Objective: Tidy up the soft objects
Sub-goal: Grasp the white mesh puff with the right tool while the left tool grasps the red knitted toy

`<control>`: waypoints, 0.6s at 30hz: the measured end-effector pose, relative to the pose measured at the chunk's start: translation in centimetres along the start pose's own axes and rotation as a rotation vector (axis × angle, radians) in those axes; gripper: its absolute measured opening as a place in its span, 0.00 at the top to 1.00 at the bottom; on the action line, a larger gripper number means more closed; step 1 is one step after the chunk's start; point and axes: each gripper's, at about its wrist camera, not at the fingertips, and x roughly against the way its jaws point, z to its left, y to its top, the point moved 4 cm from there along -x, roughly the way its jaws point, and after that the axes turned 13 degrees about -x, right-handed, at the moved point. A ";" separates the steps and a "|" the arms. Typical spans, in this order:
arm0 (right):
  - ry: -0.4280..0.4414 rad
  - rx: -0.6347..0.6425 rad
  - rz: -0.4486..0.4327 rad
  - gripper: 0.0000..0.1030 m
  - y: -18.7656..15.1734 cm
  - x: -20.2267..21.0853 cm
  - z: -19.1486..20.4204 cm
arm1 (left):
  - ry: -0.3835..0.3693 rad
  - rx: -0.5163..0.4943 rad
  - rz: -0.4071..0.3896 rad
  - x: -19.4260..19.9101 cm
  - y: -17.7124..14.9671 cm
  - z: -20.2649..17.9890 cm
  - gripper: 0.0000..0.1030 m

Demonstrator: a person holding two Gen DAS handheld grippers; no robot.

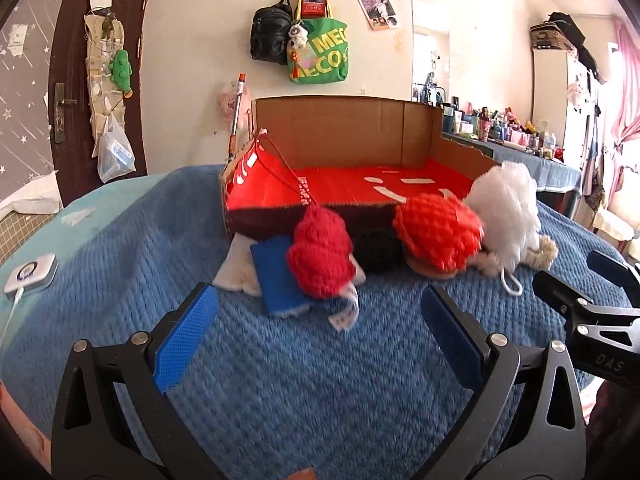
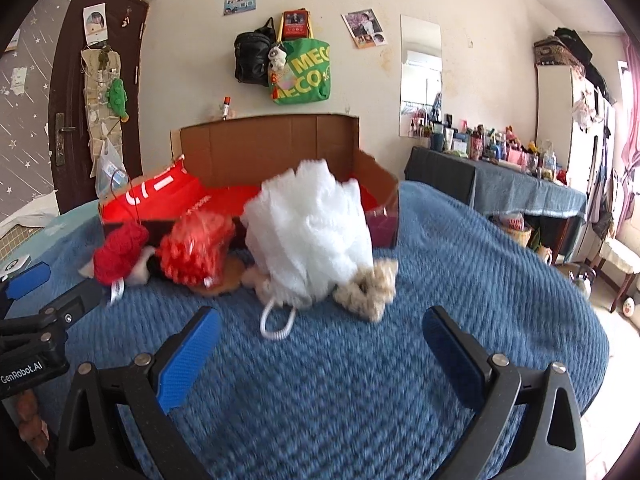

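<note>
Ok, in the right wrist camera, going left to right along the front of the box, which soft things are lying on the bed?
Small red knitted piece → larger red knitted piece → white mesh bath pouf → beige fluffy scrunchie. All lie on the blue blanket before the cardboard box.

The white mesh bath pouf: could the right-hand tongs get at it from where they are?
Probably yes. The right tongs are open and point at the white mesh bath pouf, with only bare blue blanket between. The beige scrunchie beside it sits off to one side.
</note>
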 end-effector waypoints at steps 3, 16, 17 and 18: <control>0.005 0.001 -0.006 0.00 1.2 -0.5 0.4 | -0.006 -0.006 0.005 -0.5 0.7 0.4 0.00; 0.038 -0.003 0.151 0.00 5.1 -5.8 0.5 | -0.081 -0.053 0.131 -4.7 4.0 2.5 0.00; 0.038 -0.004 0.177 0.00 5.2 -6.5 0.4 | -0.096 -0.051 0.147 -5.2 4.0 2.7 0.00; 0.040 -0.005 0.198 0.00 5.2 -7.0 0.4 | -0.104 -0.049 0.157 -5.5 4.0 2.8 0.00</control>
